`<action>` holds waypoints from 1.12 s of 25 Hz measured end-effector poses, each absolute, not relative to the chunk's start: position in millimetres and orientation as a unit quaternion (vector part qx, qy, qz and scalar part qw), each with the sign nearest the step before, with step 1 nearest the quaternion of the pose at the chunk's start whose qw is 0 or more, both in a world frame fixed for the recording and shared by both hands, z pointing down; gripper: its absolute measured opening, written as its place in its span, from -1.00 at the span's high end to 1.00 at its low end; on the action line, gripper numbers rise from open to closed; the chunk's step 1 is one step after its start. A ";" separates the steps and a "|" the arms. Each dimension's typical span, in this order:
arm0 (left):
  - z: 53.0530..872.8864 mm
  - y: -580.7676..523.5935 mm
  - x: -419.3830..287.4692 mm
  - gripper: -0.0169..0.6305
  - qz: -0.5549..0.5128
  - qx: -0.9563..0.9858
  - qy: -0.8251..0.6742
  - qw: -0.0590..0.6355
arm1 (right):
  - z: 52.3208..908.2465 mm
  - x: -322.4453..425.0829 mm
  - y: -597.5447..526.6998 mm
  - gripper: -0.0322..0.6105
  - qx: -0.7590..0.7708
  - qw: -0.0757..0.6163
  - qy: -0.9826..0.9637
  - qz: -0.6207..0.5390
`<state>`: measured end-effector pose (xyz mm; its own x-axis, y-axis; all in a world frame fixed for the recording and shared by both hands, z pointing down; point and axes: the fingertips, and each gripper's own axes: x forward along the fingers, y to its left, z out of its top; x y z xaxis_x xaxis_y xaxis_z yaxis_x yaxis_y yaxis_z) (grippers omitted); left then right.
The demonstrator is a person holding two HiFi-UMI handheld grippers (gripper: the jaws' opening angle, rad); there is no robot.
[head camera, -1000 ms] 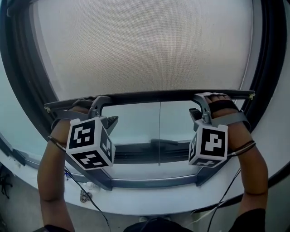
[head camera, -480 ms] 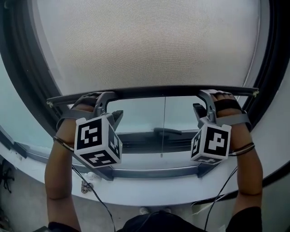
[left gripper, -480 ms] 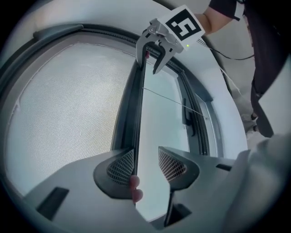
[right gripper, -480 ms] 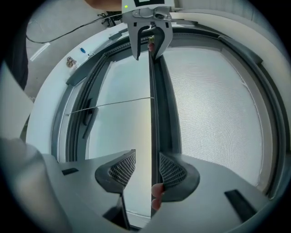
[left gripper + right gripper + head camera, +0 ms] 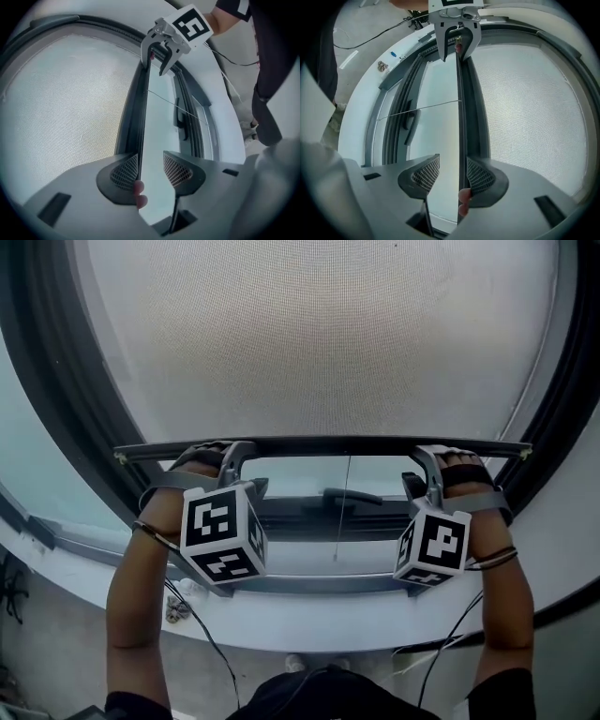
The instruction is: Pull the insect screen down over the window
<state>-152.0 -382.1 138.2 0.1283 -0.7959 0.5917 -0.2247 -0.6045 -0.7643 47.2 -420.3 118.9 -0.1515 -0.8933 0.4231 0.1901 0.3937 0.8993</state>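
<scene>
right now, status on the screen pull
Left gripper open, right gripper open, both hooked over screen bar. Bar short of lower frame. Only the pull cord in the gap.

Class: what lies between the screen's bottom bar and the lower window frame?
Head view: uncovered glass between bottom bar and lower window frame, with a dark window handle and a thin cord hanging down.
</scene>
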 end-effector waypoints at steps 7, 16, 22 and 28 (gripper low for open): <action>171.6 -376.7 -148.6 0.42 -0.547 -0.723 0.352 0.231 | 155.0 48.7 -415.1 0.40 0.286 0.587 -0.616 -0.442; 233.4 -366.1 -139.7 0.43 -0.561 -0.722 0.343 0.214 | 219.4 60.2 -404.2 0.30 0.276 0.593 -0.626 -0.425; 263.6 -365.8 -137.5 0.42 -0.570 -0.729 0.327 0.192 | 247.8 62.0 -400.0 0.29 0.247 0.614 -0.642 -0.387; 282.8 -365.8 -138.8 0.42 -0.576 -0.725 0.328 0.191 | 264.0 54.4 -398.9 0.29 0.248 0.609 -0.646 -0.389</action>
<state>-138.8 -365.8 282.8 0.1230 -0.6941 0.7093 -0.2554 -0.7128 -0.6532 54.4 -398.9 264.0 -0.1366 -0.7928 0.5940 0.1531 0.5755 0.8034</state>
